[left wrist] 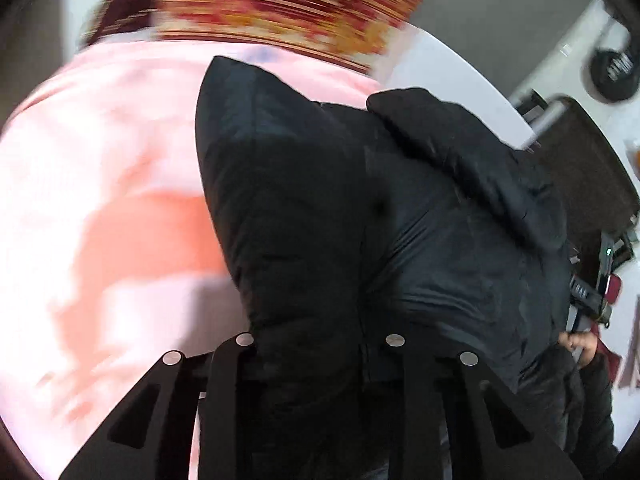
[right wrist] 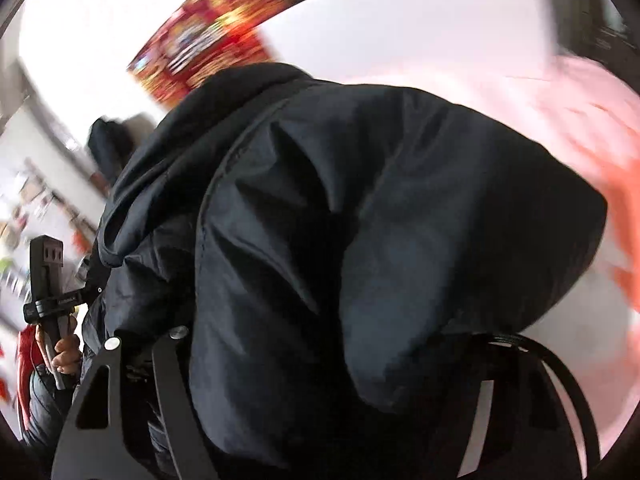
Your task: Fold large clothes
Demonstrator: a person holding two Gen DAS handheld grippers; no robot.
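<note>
Black jacket [left wrist: 360, 220] lifted and bunched above pink sheet [left wrist: 100, 200], filling both views. Left gripper [left wrist: 320, 344] closed on jacket fabric, cloth pinched between the fingers. Right gripper [right wrist: 328, 340] mostly buried under jacket folds; grip state impossible to tell. Red patterned blanket [left wrist: 288, 8] blurred behind.

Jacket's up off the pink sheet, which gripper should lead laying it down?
Probably left. The left gripper has the black jacket between its fingers with the pink sheet open beside it; the right gripper is buried under fabric.
</note>
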